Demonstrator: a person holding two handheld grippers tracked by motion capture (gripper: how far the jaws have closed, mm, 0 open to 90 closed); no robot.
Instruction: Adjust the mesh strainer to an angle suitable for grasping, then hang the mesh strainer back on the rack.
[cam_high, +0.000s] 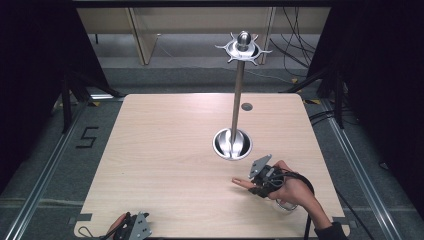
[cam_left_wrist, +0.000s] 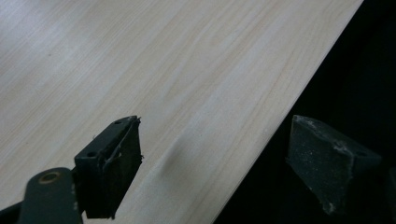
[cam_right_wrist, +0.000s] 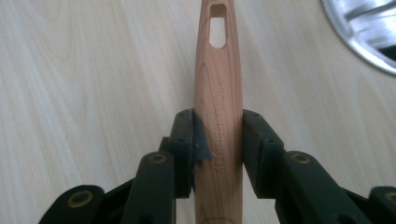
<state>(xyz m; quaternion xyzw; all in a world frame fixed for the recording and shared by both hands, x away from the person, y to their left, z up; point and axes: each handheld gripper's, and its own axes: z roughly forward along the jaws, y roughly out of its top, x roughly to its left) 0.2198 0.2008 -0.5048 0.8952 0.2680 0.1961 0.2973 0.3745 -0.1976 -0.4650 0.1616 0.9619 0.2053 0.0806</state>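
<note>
Right tongs (cam_right_wrist: 218, 140) are clamped on a slim, light wooden utensil handle (cam_right_wrist: 218, 93) at frame centre; left tongs (cam_left_wrist: 215, 158) stand wide apart over the pale wooden desk (cam_left_wrist: 140, 60) edge.

A light wooden bench (cam_high: 165, 165) with rounded corners stands on a grey floor (cam_high: 45, 170). The round, shiny metal base (cam_high: 232, 144) of an upright stand rests directly on the bench, right of centre, and 1 slim metal pole (cam_high: 238, 100) rises from it. A small dark round disc (cam_high: 246, 106) sits in the benchtop near the far edge, just beside the pole.
</note>
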